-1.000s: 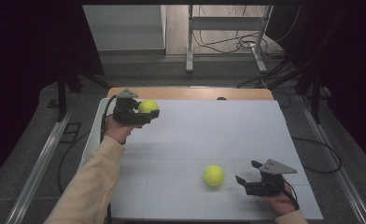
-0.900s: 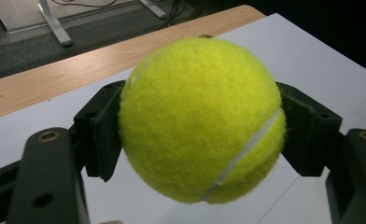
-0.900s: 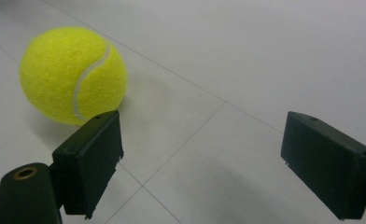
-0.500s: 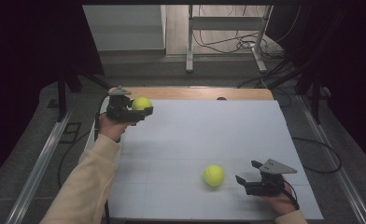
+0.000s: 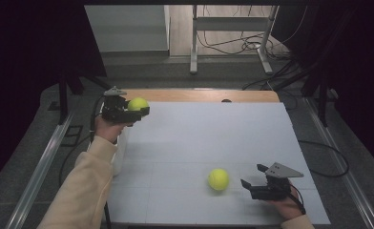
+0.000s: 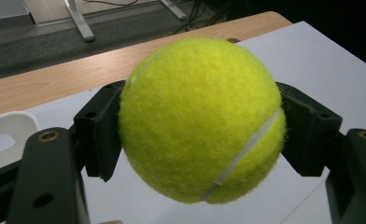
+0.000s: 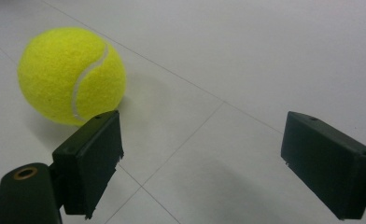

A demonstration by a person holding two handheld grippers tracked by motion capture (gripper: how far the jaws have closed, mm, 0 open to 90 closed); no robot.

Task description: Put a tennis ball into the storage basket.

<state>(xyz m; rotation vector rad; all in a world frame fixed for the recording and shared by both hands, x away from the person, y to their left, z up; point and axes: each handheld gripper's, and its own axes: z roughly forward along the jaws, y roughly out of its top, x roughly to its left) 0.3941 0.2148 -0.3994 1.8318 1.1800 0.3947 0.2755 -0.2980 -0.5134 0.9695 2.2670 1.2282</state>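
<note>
My left gripper (image 5: 138,109) is shut on a yellow tennis ball (image 5: 137,103) and holds it above the table's far left corner. In the left gripper view the held ball (image 6: 200,119) sits squeezed between both black jaws. A second tennis ball (image 5: 218,179) lies on the white table top (image 5: 213,138) near the front. My right gripper (image 5: 252,177) is open just to the right of it, jaws pointing at it, nothing between them. In the right gripper view that ball (image 7: 72,75) rests beyond the left jaw, apart from it.
A white tray or box (image 6: 6,137) sits at the table's left edge, below the left gripper. A wooden strip (image 5: 199,95) runs along the far edge. Beyond it are a metal stand (image 5: 230,36) and floor cables (image 5: 233,45).
My left gripper has carried its ball a little left and toward the far left corner. The right gripper and the loose ball have stayed put.
</note>
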